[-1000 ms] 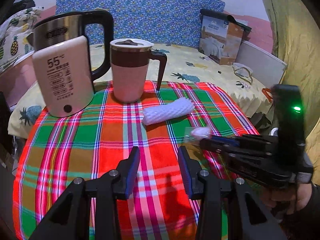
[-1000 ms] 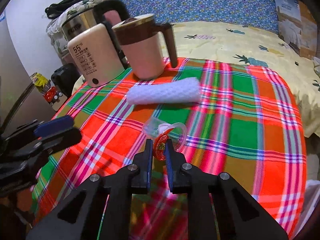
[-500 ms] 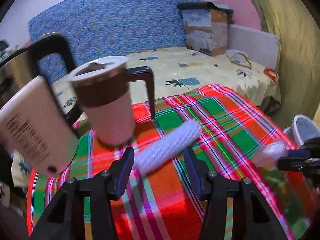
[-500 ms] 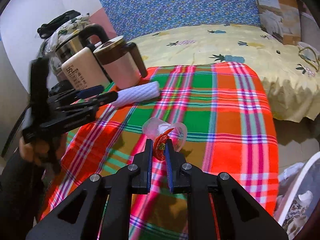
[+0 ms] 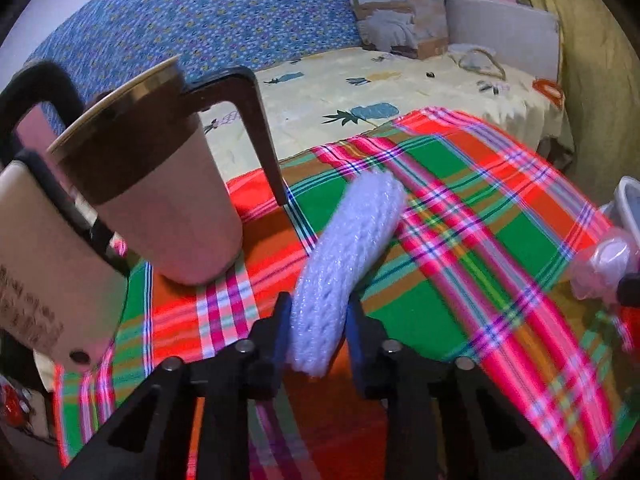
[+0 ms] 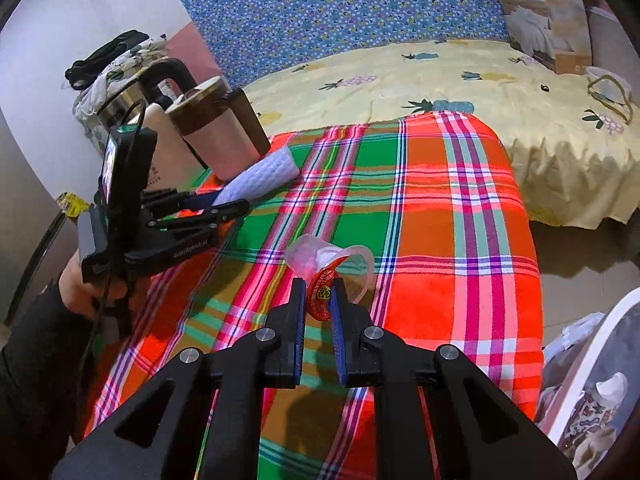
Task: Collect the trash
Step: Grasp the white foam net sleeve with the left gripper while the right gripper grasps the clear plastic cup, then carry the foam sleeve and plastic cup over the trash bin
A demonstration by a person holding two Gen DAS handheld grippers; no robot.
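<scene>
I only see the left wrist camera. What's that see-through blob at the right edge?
Observer: A clear plastic cup. The right gripper is shut on its red lid flap.
Operator: Where does the trash go?
Observer: Probably the white bin on the floor past the table's right end. A patterned bottle already lies inside.
Operator: Who's holding my gripper?
Observer: A hand in a black sleeve grips the left gripper from behind. Its jaws have just been closing, with the white foam roll between them.
</scene>
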